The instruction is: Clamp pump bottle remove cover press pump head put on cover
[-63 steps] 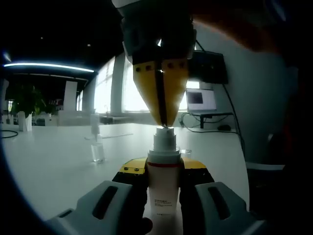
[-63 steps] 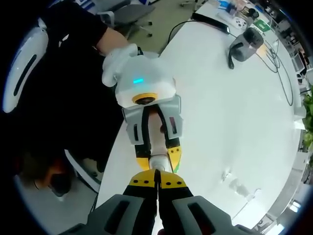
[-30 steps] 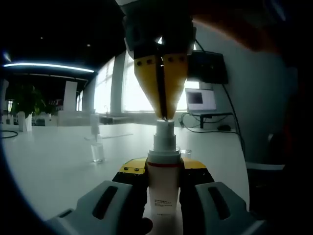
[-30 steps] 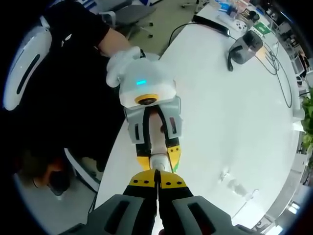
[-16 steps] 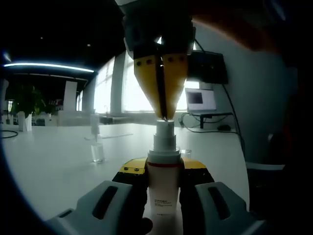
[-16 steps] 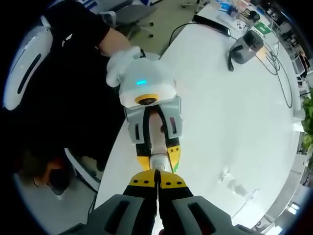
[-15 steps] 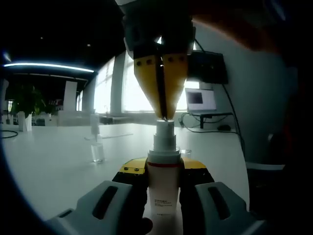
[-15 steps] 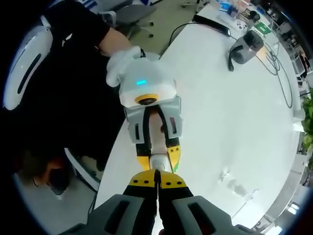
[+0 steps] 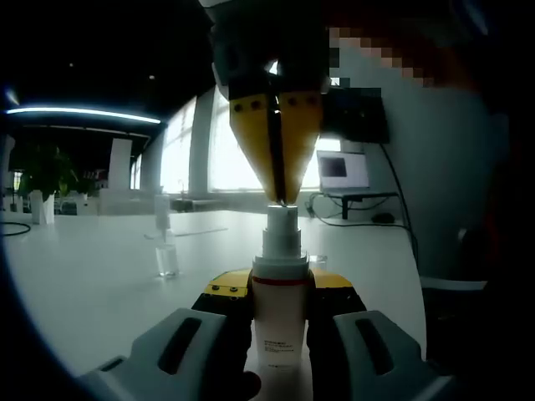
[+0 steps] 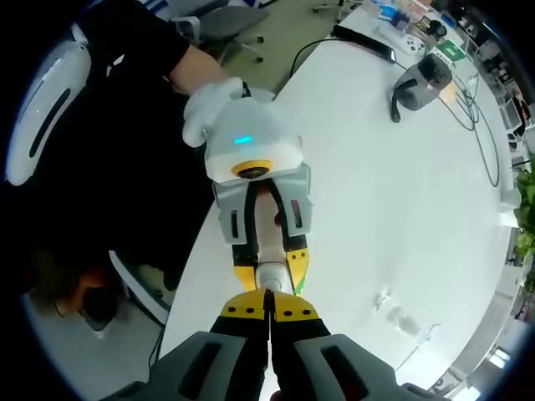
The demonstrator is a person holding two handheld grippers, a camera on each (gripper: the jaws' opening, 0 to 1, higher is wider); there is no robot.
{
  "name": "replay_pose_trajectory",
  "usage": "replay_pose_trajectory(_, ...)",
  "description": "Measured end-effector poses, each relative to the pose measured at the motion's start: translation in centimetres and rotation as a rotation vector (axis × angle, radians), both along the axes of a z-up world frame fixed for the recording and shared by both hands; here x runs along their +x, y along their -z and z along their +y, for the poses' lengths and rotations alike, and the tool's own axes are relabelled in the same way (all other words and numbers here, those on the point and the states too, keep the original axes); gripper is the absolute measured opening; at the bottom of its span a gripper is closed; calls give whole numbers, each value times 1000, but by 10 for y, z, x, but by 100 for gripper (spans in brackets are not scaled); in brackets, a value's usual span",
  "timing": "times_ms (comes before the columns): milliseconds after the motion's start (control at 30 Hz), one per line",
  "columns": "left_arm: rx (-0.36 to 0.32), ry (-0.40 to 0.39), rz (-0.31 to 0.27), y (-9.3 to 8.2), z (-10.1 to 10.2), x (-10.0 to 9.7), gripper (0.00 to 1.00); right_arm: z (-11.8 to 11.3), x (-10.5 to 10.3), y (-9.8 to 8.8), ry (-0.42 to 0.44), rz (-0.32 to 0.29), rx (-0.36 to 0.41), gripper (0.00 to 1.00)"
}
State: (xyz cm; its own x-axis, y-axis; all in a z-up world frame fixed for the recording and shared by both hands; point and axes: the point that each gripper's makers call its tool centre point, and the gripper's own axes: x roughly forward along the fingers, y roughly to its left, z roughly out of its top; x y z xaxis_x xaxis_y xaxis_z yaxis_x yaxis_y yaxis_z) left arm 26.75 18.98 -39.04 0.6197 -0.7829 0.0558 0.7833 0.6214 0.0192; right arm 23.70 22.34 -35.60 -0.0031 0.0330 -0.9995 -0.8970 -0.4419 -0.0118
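Your bottle (image 9: pixel 277 322) stands upright between the jaws of your left tool (image 9: pixel 278 334), clamped at the body just above the bench (image 9: pixel 92 276) so it cannot tip under a press. Its long axis runs vertical, pump head (image 9: pixel 282 219) uppermost. Your right tool (image 9: pixel 277 199), jaws closed on nothing, rests tip-down on that head, probably pressing. The clear cover (image 9: pixel 166 261) sits apart.

Yellow-tipped grey gripper (image 10: pixel 268 313), white glove (image 10: pixel 205 104), black sleeve (image 10: pixel 134 50)
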Motion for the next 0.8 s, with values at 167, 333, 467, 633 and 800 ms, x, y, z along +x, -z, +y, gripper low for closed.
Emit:
replay_pose_trajectory(167, 1, 1, -2, 0, 0, 0, 15, 0, -1, 2, -1, 5, -6, 0)
replay_pose_trajectory(333, 0, 1, 1, 0, 0, 0, 15, 0, 0, 4, -1, 7, -3, 0)
replay_pose_trajectory(467, 0, 1, 1, 0, 0, 0, 15, 0, 0, 6, -1, 7, 11, 0)
replay_pose_trajectory(633, 1, 0, 0, 1, 1, 1, 15, 0, 0, 4, 5, 2, 21, 0)
replay_pose_trajectory(800, 0, -1, 0, 0, 1, 0, 15, 1, -1, 1, -23, -20, 10, 0)
